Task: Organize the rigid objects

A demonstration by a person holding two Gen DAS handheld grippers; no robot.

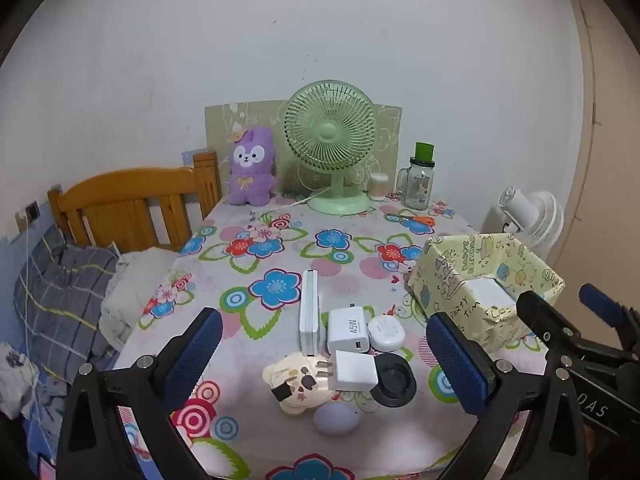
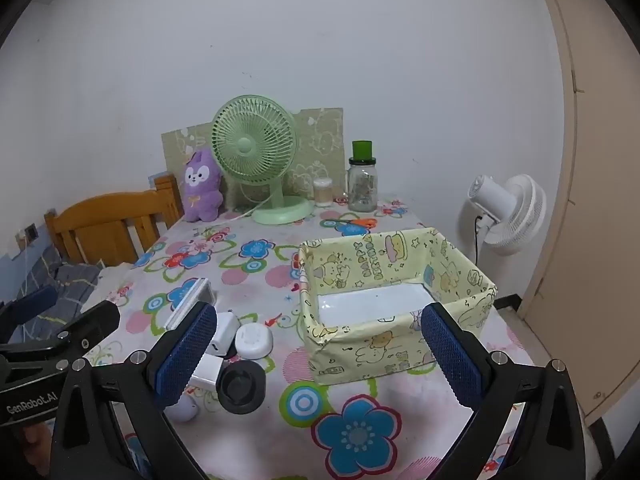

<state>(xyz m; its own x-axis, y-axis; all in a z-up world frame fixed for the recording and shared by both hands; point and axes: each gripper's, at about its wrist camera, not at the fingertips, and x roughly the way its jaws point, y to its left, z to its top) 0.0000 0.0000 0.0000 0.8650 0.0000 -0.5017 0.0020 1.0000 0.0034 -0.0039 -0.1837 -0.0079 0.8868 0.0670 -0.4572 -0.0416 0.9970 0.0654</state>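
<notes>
A cluster of small objects lies on the floral tablecloth (image 1: 280, 256): a white power bank (image 1: 309, 314) on edge, a 45W charger (image 1: 347, 330), a round white case (image 1: 386, 333), a smaller white plug (image 1: 356, 370), a black round holder (image 1: 394, 379), a cream cat-shaped item (image 1: 296, 386) and a lilac egg (image 1: 335, 418). The yellow patterned box (image 2: 396, 300) stands to their right, with nothing in it. My left gripper (image 1: 324, 364) is open above the cluster, empty. My right gripper (image 2: 320, 354) is open and empty, in front of the box.
At the table's back stand a green fan (image 1: 332, 148), a purple plush (image 1: 251, 168), a cotton-swab jar (image 1: 378, 186) and a glass jar with green lid (image 1: 420, 178). A wooden bed (image 1: 132, 204) lies left. A white fan (image 2: 508, 212) stands right of the table.
</notes>
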